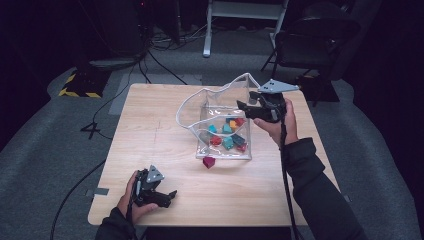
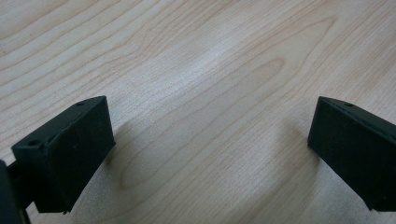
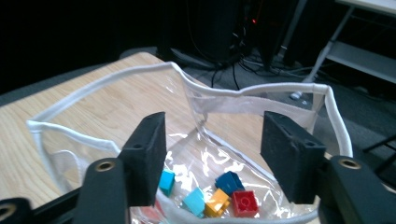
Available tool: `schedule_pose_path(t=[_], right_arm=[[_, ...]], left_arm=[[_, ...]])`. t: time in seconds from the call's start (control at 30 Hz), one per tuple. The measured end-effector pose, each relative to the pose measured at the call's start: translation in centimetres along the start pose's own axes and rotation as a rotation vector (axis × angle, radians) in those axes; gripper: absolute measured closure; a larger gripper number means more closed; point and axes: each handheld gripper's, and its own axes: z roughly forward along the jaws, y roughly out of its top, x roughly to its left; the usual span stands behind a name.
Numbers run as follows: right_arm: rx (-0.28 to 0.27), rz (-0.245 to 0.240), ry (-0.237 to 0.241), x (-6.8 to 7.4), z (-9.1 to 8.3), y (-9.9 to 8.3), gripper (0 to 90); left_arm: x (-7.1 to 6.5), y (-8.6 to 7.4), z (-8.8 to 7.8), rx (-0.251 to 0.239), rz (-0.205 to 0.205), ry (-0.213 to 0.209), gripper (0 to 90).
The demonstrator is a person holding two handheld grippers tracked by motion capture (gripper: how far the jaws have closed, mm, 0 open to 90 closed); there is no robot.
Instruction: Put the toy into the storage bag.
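Right gripper view: right gripper (image 3: 212, 154) fingers parted, nothing gripped, above clear bag (image 3: 261, 93) of coloured blocks (image 3: 244, 202). Left gripper (image 2: 210, 149) wide open, empty, over desk (image 2: 196, 56).

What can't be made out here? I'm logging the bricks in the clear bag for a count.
- Brick count in the clear bag: high view too small, glare on the plastic.
- Bag floor, right gripper view: the right gripper covers part; bottom edge cuts the rest.
- Maroon brick by the bag: studs too small.

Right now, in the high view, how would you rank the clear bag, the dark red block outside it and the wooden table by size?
1. wooden table, plainly largest.
2. clear bag, standing on it.
3. dark red block, by far the smallest, lying just in front of the bag.
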Motion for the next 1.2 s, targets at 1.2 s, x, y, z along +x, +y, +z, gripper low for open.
schedule_pose_path(t=[1.2], right_arm=[[0.011, -0.221, 0.308, 8.9, -2.3, -8.6, 24.4]], left_arm=[[0.0, 0.0, 0.0, -0.001, 0.000, 0.000, 0.4]])
